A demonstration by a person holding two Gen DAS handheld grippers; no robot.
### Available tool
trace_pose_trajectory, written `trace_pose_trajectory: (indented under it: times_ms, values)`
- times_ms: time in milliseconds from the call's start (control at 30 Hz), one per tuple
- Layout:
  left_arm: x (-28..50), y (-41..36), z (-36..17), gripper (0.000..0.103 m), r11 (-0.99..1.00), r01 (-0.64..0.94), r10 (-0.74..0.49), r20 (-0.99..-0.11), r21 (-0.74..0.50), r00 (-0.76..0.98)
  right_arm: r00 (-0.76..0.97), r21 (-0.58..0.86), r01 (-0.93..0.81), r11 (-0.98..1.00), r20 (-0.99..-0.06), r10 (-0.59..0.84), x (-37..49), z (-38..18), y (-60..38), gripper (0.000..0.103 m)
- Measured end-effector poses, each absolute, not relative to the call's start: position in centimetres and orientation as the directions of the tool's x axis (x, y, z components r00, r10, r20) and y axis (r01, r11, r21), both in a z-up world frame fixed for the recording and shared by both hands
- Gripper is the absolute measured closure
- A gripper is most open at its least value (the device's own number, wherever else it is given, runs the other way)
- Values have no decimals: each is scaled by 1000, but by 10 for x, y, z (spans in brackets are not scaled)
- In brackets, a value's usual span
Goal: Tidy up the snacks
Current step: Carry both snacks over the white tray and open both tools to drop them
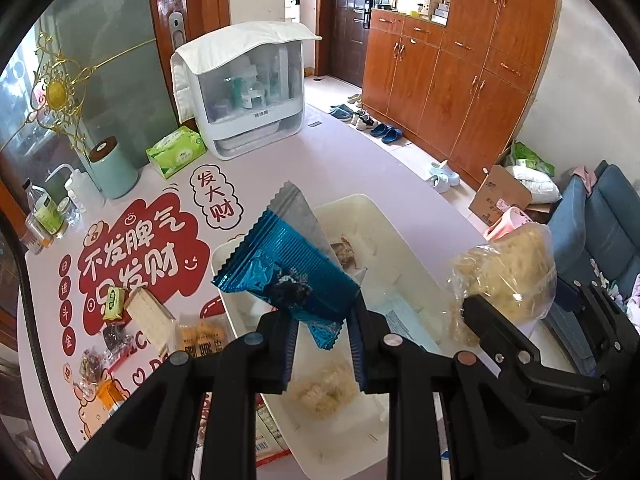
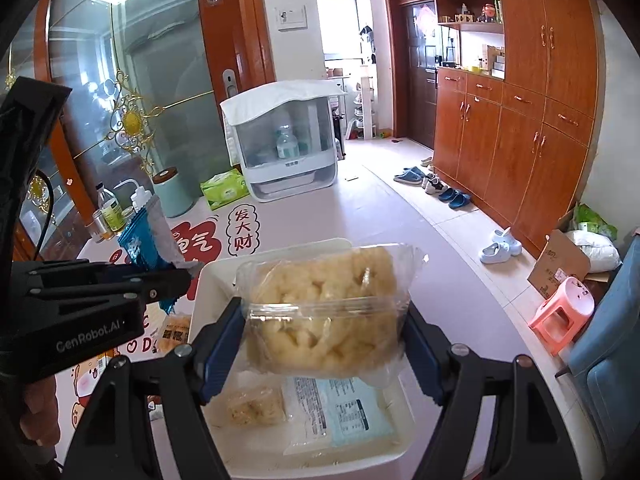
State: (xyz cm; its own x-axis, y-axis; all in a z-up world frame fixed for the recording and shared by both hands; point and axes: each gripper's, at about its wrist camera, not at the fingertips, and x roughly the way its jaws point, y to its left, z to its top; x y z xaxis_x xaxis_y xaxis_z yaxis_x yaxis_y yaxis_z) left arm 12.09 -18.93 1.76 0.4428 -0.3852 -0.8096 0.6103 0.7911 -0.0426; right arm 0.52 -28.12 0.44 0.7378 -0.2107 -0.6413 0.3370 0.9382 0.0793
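Far end of the tabletop (image 1: 352, 160): white countertop cabinet (image 1: 244, 88) under a white cloth, with a green tissue pack (image 1: 176, 151) just beside it. Left edge: mint canister (image 1: 112, 170), squeeze bottle (image 1: 78, 188), small jars. Floor: shoes (image 2: 436, 186) along the wooden cupboards (image 2: 520, 120); pink stool (image 2: 562, 308); cardboard box (image 2: 558, 264).

Wooden cabinets (image 2: 516, 120) line a pale tiled floor (image 2: 420, 216).

A lived-in home. Wooden cupboards (image 2: 516, 128) line the wall, and slippers (image 2: 424, 182) sit by the entrance door (image 2: 420, 72). A sofa (image 1: 600, 220) stands nearby.
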Motion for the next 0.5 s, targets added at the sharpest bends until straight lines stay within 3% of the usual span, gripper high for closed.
trace_pose_trajectory:
  times_ms: [167, 200, 267, 300, 333, 433, 500]
  values:
    - [123, -191, 12, 79, 797, 604, -354, -816, -7, 457, 724, 85, 339, 937, -659, -203, 12, -1, -285, 26]
    - [123, -190, 10, 75, 801, 599, -341, -818, 5, 463, 719, 89, 338, 937, -666, -197, 13, -2, -286, 25]
    - [122, -189, 5, 55, 808, 588, -319, -821, 26, 474, 709, 94, 343, 935, -679, -192, 15, -5, -287, 25]
    - [122, -188, 4, 37, 812, 583, -311, -822, 32, 477, 705, 97, 346, 933, -684, -190, 16, -7, -288, 24]
    - [122, -185, 3, 28, 823, 566, -291, -820, 49, 494, 701, 102, 350, 931, -688, -188, 17, -8, -289, 24]
    - [123, -176, 1, 19, 834, 551, -285, -819, 45, 498, 693, 117, 360, 925, -698, -182, 18, -11, -291, 23]
    - [125, -169, 0, 18, 844, 536, -282, -822, 34, 495, 690, 118, 363, 924, -700, -181, 18, -13, -291, 23]
